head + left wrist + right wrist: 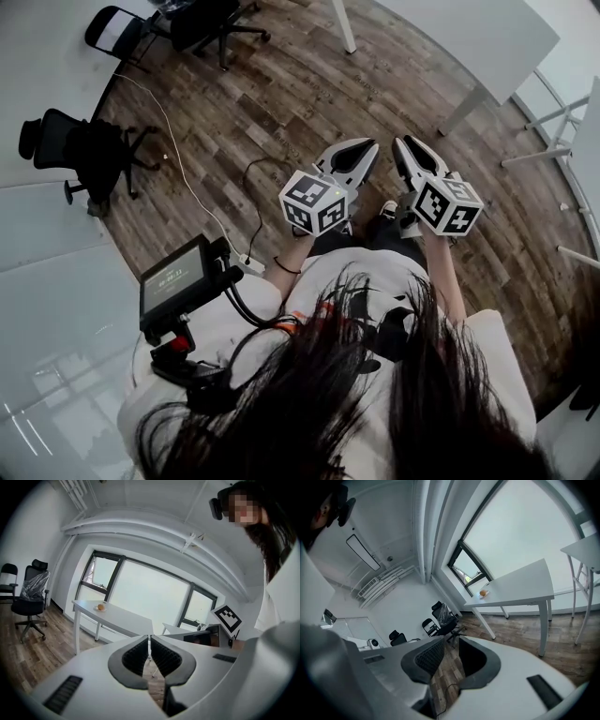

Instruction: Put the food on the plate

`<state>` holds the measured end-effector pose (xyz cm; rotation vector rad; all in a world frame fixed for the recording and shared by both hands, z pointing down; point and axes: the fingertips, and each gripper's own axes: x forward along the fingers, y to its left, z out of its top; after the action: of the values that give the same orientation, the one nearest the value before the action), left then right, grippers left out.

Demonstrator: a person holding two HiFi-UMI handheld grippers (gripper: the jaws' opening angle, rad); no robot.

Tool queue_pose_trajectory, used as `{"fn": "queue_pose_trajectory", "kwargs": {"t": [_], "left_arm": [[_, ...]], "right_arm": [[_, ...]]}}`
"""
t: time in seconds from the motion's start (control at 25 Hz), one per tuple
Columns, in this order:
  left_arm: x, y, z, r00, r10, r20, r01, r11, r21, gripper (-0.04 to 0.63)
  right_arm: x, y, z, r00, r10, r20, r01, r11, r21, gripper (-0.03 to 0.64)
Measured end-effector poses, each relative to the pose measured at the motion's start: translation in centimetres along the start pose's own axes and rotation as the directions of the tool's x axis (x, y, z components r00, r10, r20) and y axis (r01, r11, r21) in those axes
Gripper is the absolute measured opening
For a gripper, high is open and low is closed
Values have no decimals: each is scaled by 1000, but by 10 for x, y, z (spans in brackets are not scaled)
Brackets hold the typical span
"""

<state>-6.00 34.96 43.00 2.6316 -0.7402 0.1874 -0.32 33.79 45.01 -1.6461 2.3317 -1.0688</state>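
Observation:
A small orange food item lies far off on a white table, on what looks like a small plate; it also shows as the same food item on the table in the right gripper view. My left gripper and right gripper are held side by side in the air over the wooden floor, well short of the table. The left gripper has its jaws shut with nothing in them. The right gripper is shut and empty too. The right gripper's marker cube shows beside the left one.
Black office chairs stand at the left and far side. A cable runs across the wooden floor. A white table and white frames are ahead and to the right. A screen device hangs at the person's chest.

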Motion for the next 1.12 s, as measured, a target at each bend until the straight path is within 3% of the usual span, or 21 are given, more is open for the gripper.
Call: {"fn": "queue_pose_trajectory", "kwargs": {"t": [0.76,1.12], "left_arm": [[-23,14,-37,999,-48,1,48,999,23,6],[-72,7,-27,997,-71,33,70,997,40,6]], "right_arm": [[1,9,-54,999,-43,18,44,999,-20,104],[-15,55,-70,997,-62,36,64,996,-55,104]]}}
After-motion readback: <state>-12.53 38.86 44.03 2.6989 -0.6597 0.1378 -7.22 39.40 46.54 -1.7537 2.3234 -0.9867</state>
